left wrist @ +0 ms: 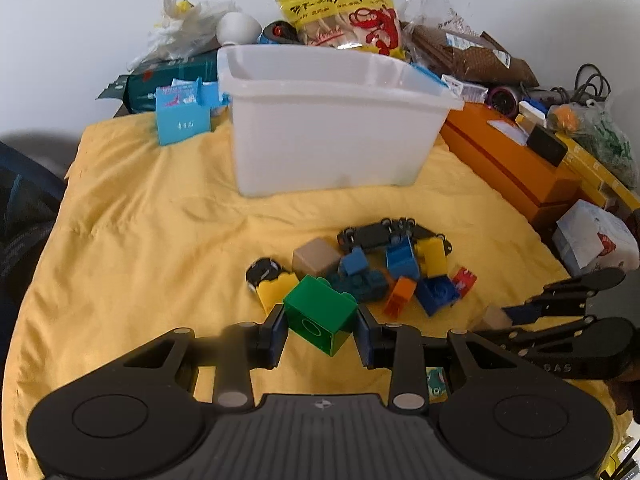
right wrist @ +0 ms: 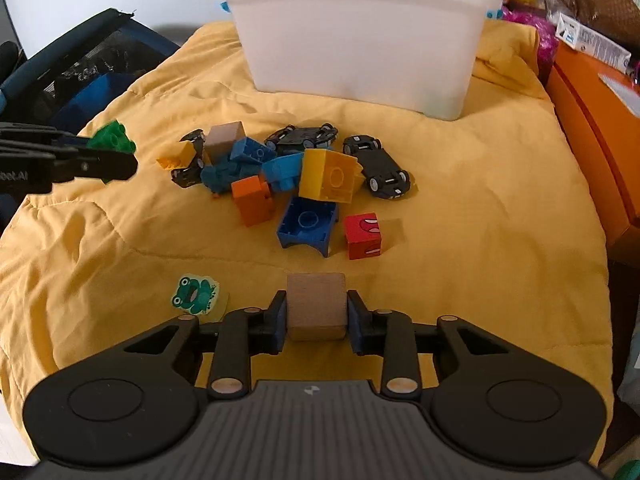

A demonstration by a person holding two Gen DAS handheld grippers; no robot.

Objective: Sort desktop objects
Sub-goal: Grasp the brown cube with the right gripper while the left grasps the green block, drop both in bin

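Observation:
My left gripper (left wrist: 321, 326) is shut on a green brick (left wrist: 320, 314), held above the yellow cloth (left wrist: 140, 240). My right gripper (right wrist: 317, 316) is shut on a plain wooden cube (right wrist: 317, 306). Ahead lies a heap of toys: blue bricks (right wrist: 306, 226), yellow bricks (right wrist: 328, 174), an orange brick (right wrist: 252, 198), a red cube (right wrist: 363, 235), a tan cube (right wrist: 224, 138) and black toy cars (right wrist: 378, 166). A white plastic bin (left wrist: 328, 120) stands behind the heap. In the right wrist view the left gripper (right wrist: 72, 160) shows at far left with the green brick (right wrist: 112, 138).
A frog sticker (right wrist: 195, 290) lies on the cloth near my right gripper. An orange box (left wrist: 508, 160) runs along the right side. Snack bags (left wrist: 344, 8), a blue carton (left wrist: 182, 116) and plastic bags crowd the back. A dark chair (right wrist: 72, 80) stands at the left.

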